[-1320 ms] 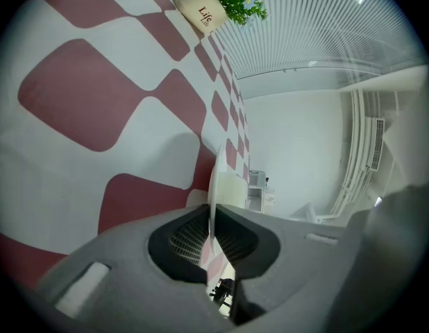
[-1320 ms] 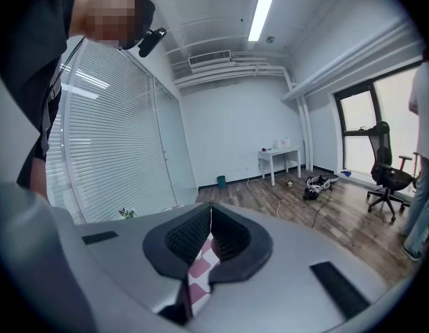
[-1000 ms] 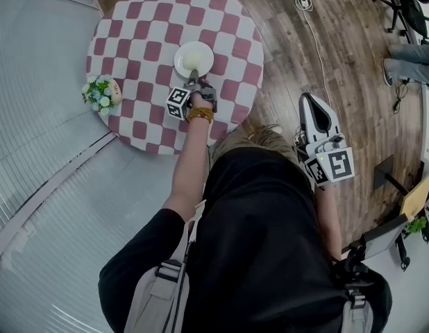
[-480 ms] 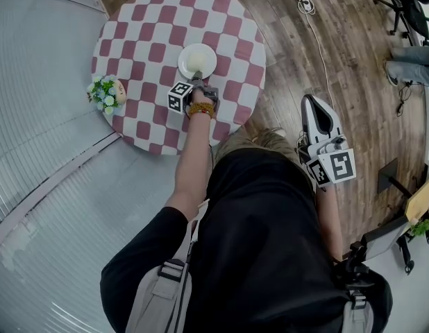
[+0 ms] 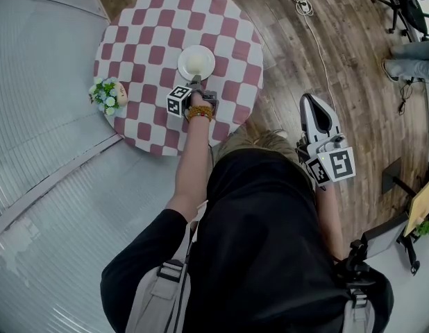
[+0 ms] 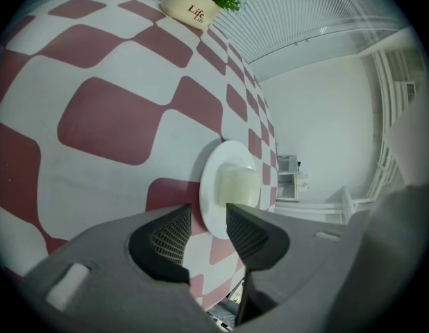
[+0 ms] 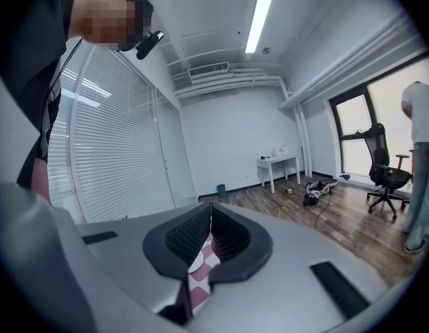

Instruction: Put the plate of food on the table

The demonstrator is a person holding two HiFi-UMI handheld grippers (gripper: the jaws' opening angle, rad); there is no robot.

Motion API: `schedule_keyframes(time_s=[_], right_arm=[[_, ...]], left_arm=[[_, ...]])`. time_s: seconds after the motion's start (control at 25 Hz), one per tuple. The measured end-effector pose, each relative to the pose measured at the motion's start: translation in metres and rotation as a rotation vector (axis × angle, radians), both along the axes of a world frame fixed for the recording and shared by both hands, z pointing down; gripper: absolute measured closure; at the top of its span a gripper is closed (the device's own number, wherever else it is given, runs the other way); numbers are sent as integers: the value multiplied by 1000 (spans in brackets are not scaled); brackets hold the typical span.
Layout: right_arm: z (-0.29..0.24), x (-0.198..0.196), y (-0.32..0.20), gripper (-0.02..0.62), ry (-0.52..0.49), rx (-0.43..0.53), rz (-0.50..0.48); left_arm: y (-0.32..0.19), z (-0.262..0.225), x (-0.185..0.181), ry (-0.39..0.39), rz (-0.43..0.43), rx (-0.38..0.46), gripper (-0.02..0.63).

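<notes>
- Since the earlier head view, the left claw has been loosened. Its jaws have just been opening, its place is little changed, and the plate is left on the same spot of the worktop.
- Head view: the plate is set flat near the middle of the round, checked worktop, and a pale block of food is carried on it. A flower pot is stood near the worktop's left edge, well apart from the plate. The right claw is held out over the wooden floor, clear of the worktop.
- Left gripper view: the jaws are spread, and the plate's near rim is seen between their tips, with neither pad pressed on it. The food is seated at the plate's centre, and nothing else is carried by the plate.
- Right gripper view: the jaws are brought together at their tips and nothing is clamped. Only a strip of checked cloth is glimpsed through the gap lower down.
- Risk, as judged: the placing looks done, but the rim is still bracketed by the left jaws. If that claw were drawn back crookedly or lifted, a jaw could be caught on the rim. The plate could then be dragged or tipped, and the food slid off.
</notes>
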State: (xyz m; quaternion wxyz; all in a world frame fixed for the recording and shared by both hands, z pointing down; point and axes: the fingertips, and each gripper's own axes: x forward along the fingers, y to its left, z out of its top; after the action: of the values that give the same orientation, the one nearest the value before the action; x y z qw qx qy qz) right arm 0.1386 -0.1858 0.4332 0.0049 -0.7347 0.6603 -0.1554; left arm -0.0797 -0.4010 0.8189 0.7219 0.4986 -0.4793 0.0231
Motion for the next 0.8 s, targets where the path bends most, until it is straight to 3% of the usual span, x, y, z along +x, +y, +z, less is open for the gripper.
schedule_keyframes(time_s=[0.48,0.72,0.8], right_arm=[[0,-12,13,584,4,22,-51],[0,-25,7,584,6,39,-112],[0,-30,4,584,6,47,-138]], left_arm=[[23,-3,-27,-24,-38,29,465],[49,-12,-41,-51,20,61,465],[56,-22,-44,-107,96,124,465]])
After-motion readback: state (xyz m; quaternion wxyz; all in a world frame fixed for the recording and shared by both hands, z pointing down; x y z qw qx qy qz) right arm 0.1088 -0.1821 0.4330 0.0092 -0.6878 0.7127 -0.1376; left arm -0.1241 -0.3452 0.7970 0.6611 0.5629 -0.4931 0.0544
